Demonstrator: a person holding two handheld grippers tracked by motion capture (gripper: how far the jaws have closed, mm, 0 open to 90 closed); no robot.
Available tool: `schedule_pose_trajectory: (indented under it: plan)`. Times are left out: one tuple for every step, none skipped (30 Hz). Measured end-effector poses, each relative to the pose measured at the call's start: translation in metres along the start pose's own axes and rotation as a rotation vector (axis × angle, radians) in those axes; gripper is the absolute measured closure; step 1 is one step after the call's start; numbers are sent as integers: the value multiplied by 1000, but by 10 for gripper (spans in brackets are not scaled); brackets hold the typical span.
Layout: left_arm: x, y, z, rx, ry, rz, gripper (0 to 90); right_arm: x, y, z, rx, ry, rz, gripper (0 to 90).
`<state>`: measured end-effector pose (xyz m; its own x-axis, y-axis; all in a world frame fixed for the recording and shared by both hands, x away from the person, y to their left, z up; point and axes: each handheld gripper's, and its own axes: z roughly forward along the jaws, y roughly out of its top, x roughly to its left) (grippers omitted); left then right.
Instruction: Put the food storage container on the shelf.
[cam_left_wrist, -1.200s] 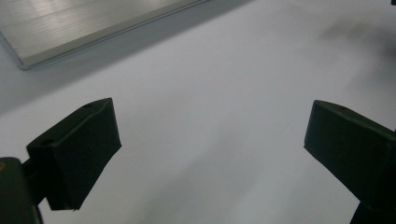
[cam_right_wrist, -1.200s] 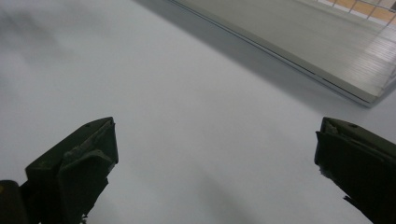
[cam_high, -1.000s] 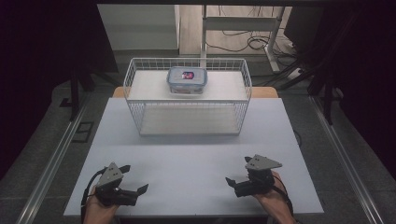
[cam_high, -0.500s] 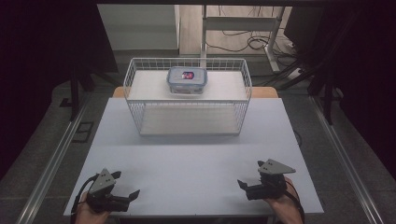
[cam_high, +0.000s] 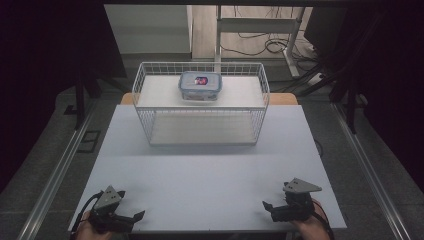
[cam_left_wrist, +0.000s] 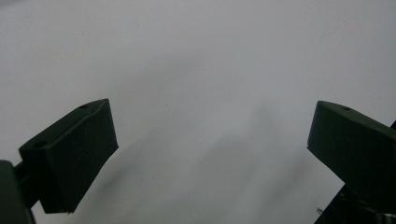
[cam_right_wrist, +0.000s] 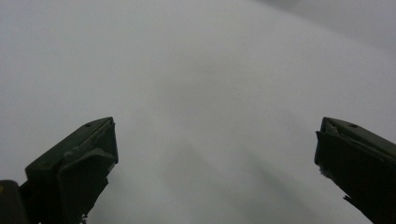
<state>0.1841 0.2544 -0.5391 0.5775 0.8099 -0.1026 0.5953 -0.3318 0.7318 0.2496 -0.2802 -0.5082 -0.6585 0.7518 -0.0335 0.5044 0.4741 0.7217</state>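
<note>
My white table (cam_high: 210, 170) runs out ahead of me, bare along its near edge. At its far edge, centred, stands a white wire basket (cam_high: 202, 125), its far side reaching past the table edge onto a wooden surface (cam_high: 285, 98) behind. Inside the basket, against the far wall and near the middle, a clear lidded box (cam_high: 200, 85) sits with something red and dark showing through the lid. Cables (cam_high: 260, 42) lie on the floor beyond.

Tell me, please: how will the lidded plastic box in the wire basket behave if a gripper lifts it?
The plastic box looks rigid, so it should probably keep its shape when squeezed. Its smooth lid and rounded corners may let the jaws slip. It sits flat and low in the wire basket, so it seems unlikely to roll or tip.
</note>
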Motion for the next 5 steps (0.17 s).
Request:
schedule_pose_trajectory:
  plan:
    - [0, 0, 0, -2, -2, -4, 10, 0, -1, 1, 15, 5, 3, 0]
    - [1, 0, 0, 0, -5, -8, 9, 0, -1, 2, 22, 8, 4, 0]
    - [1, 0, 0, 1, -7, -13, 9, 0, -1, 2, 21, 7, 5, 0]
    - [2, 0, 0, -2, -11, -18, 9, 0, -1, 2, 20, 6, 3, 0]
    - [2, 0, 0, -3, -15, -23, 9, 0, -1, 2, 24, 5, 2, 0]
